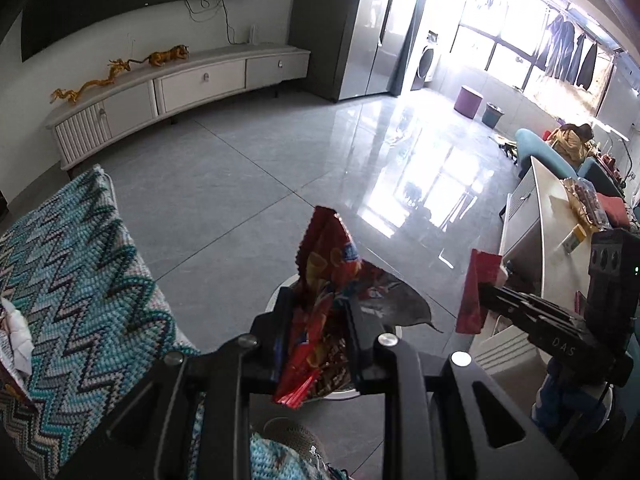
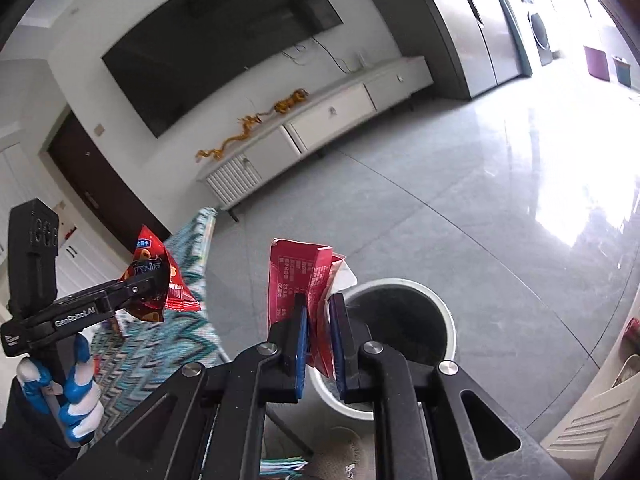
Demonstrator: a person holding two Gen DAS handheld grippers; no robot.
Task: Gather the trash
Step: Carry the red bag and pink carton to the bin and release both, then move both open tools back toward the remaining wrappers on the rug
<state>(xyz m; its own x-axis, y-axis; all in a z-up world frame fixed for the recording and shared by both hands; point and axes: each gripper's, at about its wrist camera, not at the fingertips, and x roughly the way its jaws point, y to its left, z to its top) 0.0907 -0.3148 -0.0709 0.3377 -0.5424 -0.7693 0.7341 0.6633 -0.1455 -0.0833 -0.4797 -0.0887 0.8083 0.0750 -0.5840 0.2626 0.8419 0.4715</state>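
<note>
- The left gripper (image 1: 316, 320) pinches a crumpled red snack wrapper (image 1: 326, 280) between its two fingers; the wrapper stands up out of the jaws, its torn silver lining flaring to the right
- The right gripper (image 2: 318, 320) is pressed together on a flattened red packet (image 2: 298, 276) printed with white text; a scrap of white paper (image 2: 347, 276) shows just behind the packet
- A white-rimmed trash bin (image 2: 450, 320) with a dark inside stands on the grey tiled floor (image 2: 440, 200); in the right wrist view the red packet hangs by the bin's left rim; in the left wrist view most of the bin is hidden behind the wrapper and the gripper
- A hand in a blue and white glove (image 2: 78, 396) holds the left gripper's handle
- A zigzag-patterned teal cushion (image 1: 84, 272) lies to the left of the bin; a white table (image 1: 548, 224) carrying small items stands to the right
- A long white TV cabinet (image 1: 180, 88) runs along the far wall
</note>
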